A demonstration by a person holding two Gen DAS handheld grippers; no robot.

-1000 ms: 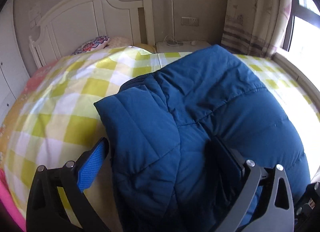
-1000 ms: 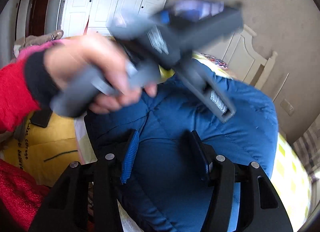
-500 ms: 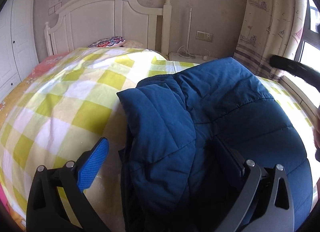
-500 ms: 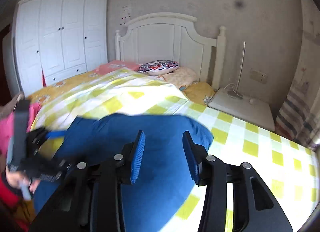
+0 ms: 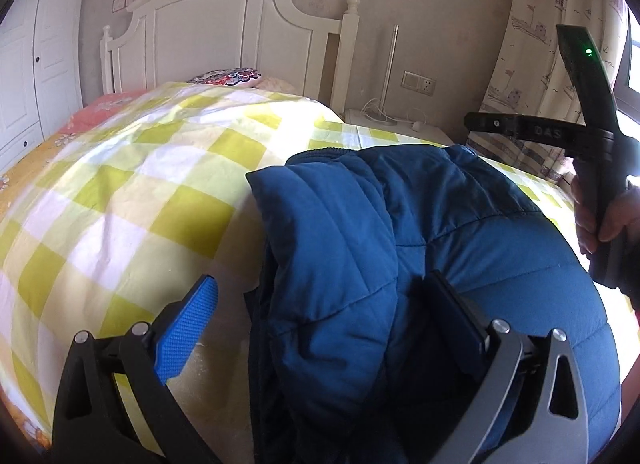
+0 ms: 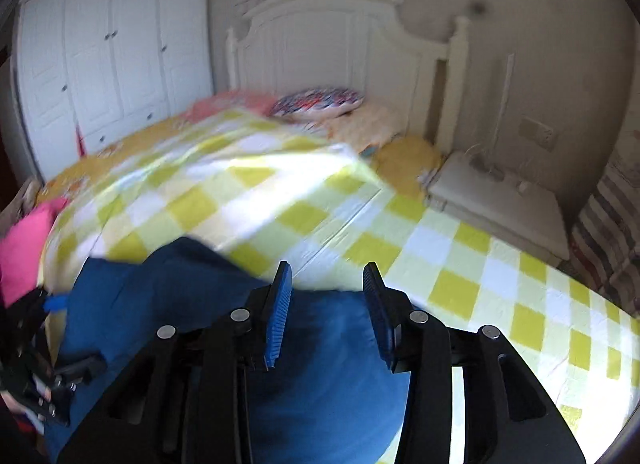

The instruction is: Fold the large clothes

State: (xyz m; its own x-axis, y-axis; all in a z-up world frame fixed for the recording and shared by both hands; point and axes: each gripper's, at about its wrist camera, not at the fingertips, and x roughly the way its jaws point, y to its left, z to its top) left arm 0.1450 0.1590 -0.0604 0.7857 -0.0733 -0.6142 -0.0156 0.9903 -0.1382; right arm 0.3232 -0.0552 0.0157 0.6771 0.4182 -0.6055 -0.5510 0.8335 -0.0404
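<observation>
- L gripper: we see jaws spread wide, blue pad on the left finger over the bedspread, right finger sunk against the jacket fold. Fabric bulges between them; nothing pinched.
- R gripper: our fingers part open, a gap between the blue pads, nothing held; they hover above the jacket's far edge.
- Blue puffer jacket: lies folded on the yellow-check bedspread, near edge of bed.
- L view only: R gripper's body w/ green light, held in hand, right of jacket.
- R view only (blurred): wardrobe, nightstand, pink cloth at left.
- Both: white headboard, patterned pillow.
</observation>
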